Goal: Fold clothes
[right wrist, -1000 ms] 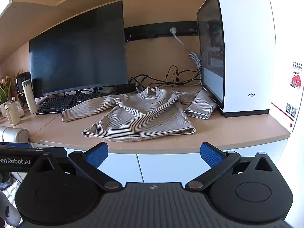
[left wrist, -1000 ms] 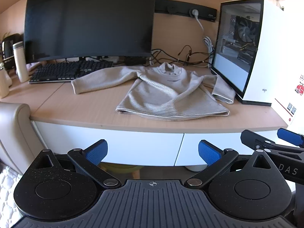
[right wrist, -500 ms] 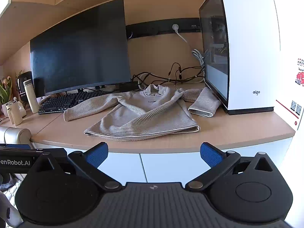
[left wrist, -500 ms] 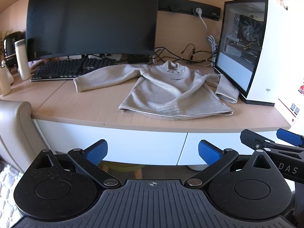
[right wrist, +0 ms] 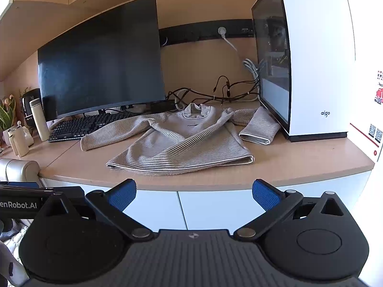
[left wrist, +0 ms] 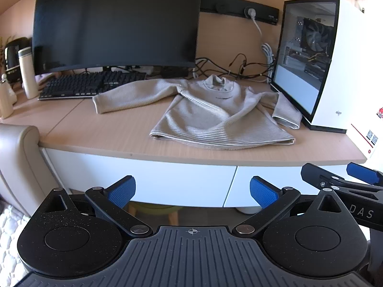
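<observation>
- A ribbed, striped beige sweater (left wrist: 215,117) lies flat on the smooth wooden desk (left wrist: 107,131), sleeves spread.
- Left gripper (left wrist: 192,191) and right gripper (right wrist: 194,195) hover level before the desk edge, blue-padded fingers wide apart, holding nothing.

Ribbed knit cloth sweater (left wrist: 215,117), matt wood-look worktop (left wrist: 115,134), glossy black monitor (left wrist: 117,21), glossy white PC case (right wrist: 318,57), matt black plastic tongs (left wrist: 192,189).

Bright daylight from right, blown-out white glare along right edges of both views. Strong fisheye bending at borders, dark corners. Monitor (left wrist: 117,21) screen black, faintly reflective. Mild softness throughout; shadows soft.
</observation>
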`<state>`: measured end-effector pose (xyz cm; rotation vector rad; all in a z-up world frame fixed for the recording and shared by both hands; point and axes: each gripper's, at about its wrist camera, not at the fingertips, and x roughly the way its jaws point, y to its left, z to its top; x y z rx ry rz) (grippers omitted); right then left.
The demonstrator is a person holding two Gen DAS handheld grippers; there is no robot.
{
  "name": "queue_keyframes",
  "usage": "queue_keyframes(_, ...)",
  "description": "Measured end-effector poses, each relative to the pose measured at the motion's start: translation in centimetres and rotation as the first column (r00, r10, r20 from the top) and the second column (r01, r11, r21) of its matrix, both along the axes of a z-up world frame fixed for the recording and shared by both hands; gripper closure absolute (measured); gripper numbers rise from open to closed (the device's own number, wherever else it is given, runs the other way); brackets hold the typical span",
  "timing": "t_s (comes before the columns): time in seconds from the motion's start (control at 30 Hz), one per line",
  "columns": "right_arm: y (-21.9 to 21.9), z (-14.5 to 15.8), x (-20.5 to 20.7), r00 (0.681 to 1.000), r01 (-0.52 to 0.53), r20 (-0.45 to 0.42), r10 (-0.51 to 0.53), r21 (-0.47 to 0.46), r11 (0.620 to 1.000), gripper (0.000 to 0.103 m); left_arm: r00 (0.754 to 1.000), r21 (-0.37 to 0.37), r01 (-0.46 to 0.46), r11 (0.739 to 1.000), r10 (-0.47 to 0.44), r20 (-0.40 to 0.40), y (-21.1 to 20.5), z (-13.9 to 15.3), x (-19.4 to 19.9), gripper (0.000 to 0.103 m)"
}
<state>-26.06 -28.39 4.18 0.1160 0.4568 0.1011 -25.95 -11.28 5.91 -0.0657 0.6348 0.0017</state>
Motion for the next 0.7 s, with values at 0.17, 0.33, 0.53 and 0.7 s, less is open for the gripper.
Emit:
queue_keyframes(0.17, 0.0, 0.0, 0.2, 1.000, -0.005, -0.003, 0.005, 0.002, 1.000, 0.000, 1.000, -0.002, -0.003, 1.000, 0.003, -0.002, 0.0, 0.0, 0.1, 0.000)
queue_keyframes(0.33, -0.4, -0.1, 0.5, 1.000, -0.005, -0.003, 0.005, 0.006, 1.000, 0.000, 1.000, 0.001, 0.001, 1.000, -0.001, -0.002, -0.2, 0.1, 0.3, 0.000)
queue_keyframes(0.53, -0.7, -0.2, 0.8, 1.000, -0.008, -0.004, 0.008, 0.011, 1.000, 0.000, 1.000, 0.005, -0.001, 1.000, 0.001, -0.004, -0.5, 0.0, 0.5, 0.000)
queue_keyframes(0.7, -1.0, -0.4, 0.9, 1.000, -0.008, -0.010, 0.008, 0.014, 1.000, 0.000, 1.000, 0.007, 0.000, 1.000, 0.000, -0.009, -0.8, 0.0, 0.8, 0.000)
